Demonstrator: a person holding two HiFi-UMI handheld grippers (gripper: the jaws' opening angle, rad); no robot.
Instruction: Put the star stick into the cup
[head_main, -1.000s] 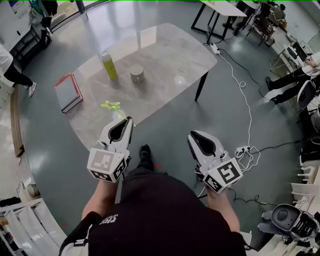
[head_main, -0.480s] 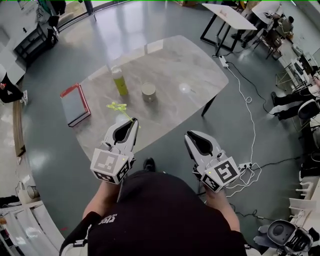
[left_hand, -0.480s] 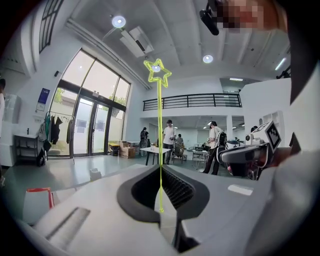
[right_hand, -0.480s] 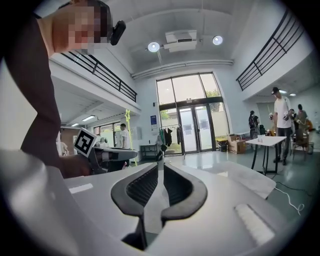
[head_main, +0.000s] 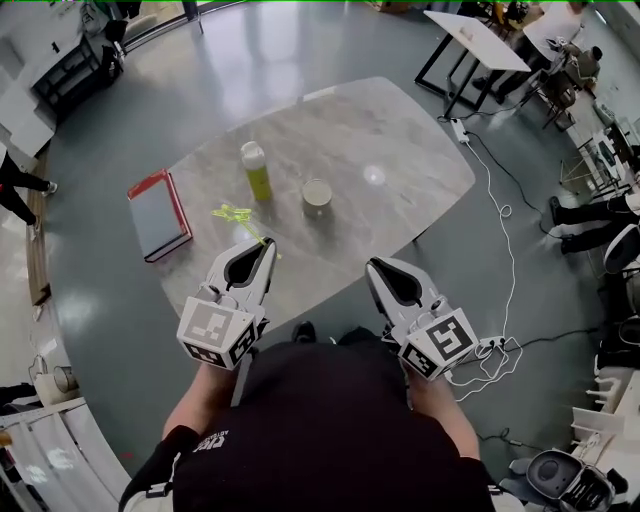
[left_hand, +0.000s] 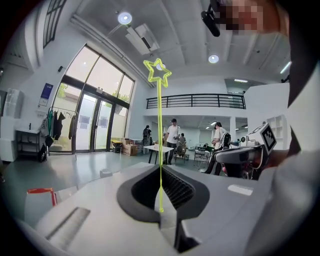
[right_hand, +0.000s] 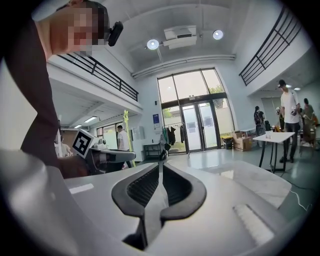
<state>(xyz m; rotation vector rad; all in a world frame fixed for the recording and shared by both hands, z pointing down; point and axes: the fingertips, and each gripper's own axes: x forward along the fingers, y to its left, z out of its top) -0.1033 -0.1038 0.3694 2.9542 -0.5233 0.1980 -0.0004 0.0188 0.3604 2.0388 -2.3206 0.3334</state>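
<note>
My left gripper (head_main: 265, 246) is shut on the thin lower end of the yellow-green star stick (head_main: 236, 215). It hangs over the table's near edge. In the left gripper view the star stick (left_hand: 160, 125) rises straight up from the closed jaws of that gripper (left_hand: 161, 200) and ends in an outlined star. The cup (head_main: 316, 193), a pale open-topped cylinder, stands on the marble table (head_main: 380, 140) beyond and to the right of the star. My right gripper (head_main: 375, 266) is held level with the left one, in front of the table edge. It (right_hand: 160, 172) is shut with nothing in it.
A yellow-green bottle (head_main: 257, 170) stands just left of the cup. A red-edged grey book (head_main: 160, 213) lies at the table's left end. A white cable and power strip (head_main: 490, 345) trail on the floor at the right. People and other tables are far off.
The table, cup and bottle have come closer and lower in the head view as the person stepped forward. Both grippers keep their pose, the left still holding the stick.
</note>
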